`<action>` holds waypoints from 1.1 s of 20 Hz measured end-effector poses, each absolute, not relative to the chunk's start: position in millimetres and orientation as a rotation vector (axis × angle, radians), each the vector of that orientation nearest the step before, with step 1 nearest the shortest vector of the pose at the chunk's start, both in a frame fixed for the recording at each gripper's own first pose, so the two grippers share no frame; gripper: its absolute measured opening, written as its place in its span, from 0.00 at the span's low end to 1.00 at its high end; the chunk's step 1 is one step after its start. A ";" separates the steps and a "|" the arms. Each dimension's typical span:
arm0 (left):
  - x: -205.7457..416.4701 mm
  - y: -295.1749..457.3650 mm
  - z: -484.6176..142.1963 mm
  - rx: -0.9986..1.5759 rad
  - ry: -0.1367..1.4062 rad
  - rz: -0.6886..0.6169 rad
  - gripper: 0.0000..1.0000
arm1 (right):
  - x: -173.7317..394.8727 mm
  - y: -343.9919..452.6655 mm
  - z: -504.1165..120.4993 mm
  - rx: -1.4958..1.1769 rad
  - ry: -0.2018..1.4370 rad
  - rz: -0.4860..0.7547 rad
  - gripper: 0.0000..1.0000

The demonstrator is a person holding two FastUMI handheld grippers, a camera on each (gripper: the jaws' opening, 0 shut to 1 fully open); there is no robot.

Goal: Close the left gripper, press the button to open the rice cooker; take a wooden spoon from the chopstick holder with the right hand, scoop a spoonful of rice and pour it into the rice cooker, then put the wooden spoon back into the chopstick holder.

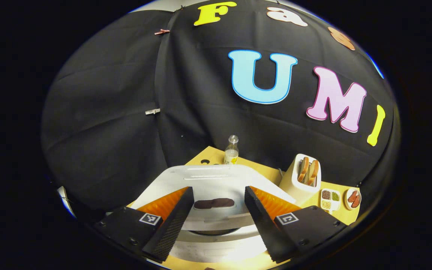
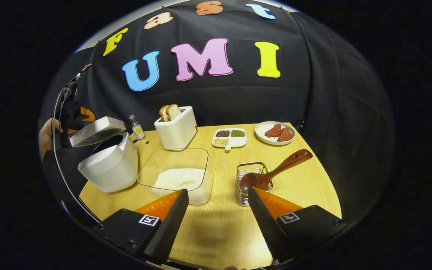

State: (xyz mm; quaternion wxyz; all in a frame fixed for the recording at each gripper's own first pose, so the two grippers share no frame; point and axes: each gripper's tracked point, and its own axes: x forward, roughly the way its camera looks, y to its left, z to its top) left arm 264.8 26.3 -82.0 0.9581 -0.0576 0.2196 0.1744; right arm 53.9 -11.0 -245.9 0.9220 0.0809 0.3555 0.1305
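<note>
At far left, rice cooker with lid raised, left gripper released above it. Right of that, clear container of rice. Farther right, wooden spoon lying tilted in chopstick holder. Nearest, right gripper spread wide, empty.

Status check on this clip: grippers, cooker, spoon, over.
Both grippers open, left gripper over rice cooker. Cooker lid up. Wooden spoon in chopstick holder, untouched; right gripper path clear.

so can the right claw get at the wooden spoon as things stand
Probably yes: the right claw is open, and the wooden spoon sticks out of the chopstick holder with bare table around its handle.
</note>
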 end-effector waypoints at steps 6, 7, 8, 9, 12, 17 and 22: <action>263.0 28.1 -127.6 -0.103 0.517 0.370 0.98 | 50.0 -21.6 -252.1 0.170 0.746 0.255 0.99; 262.7 27.2 -135.4 -0.104 0.530 0.373 0.98 | 50.2 -23.7 -252.3 0.172 0.747 0.254 0.99; 262.1 26.6 -144.1 -0.103 0.546 0.375 0.98 | 51.0 -24.9 -252.9 0.172 0.747 0.253 0.99; 261.1 26.4 -154.6 -0.099 0.564 0.375 0.98 | 50.5 -26.3 -254.0 0.171 0.747 0.254 0.99; 263.3 26.1 -165.8 -0.044 0.553 0.358 0.99 | 58.1 -28.0 -255.4 0.162 0.736 0.282 0.99; 262.2 25.6 -165.1 -0.068 0.542 0.362 0.99 | 78.4 -26.8 -259.8 0.116 0.709 0.396 0.99; 231.4 14.7 -125.4 -0.046 0.449 0.307 0.96 | 92.8 -39.1 -240.9 0.134 0.648 0.324 0.99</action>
